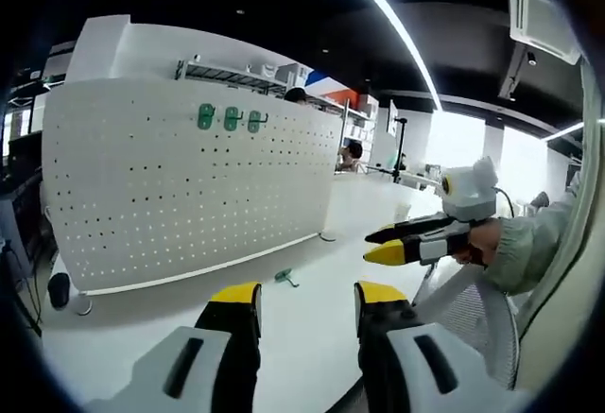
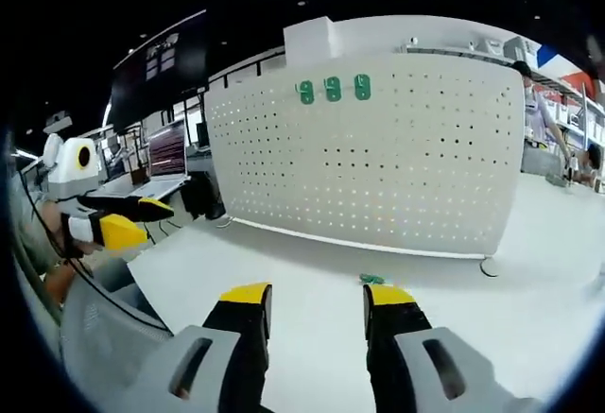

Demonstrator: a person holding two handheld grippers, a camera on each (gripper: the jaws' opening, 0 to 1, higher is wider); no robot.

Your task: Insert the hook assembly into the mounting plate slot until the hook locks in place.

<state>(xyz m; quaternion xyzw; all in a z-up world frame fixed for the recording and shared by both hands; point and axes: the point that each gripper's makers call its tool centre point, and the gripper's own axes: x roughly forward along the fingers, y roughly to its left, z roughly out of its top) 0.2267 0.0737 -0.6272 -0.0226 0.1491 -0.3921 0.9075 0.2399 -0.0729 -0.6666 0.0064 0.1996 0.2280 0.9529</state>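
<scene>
Fingers apart, yellow-tipped, small green hook on smooth table

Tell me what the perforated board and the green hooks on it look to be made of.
Pegboard: matte white, thin sheet with regular punched holes, likely painted metal, possibly plastic. Green hooks: uniform saturated green, smooth, likely moulded plastic; too small to be certain. The loose green piece on the table looks the same.

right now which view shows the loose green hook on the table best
The left gripper view: the hook lies in the open on the white table, ahead of the pegboard. In the right gripper view the hook sits partly behind the right gripper.
</scene>
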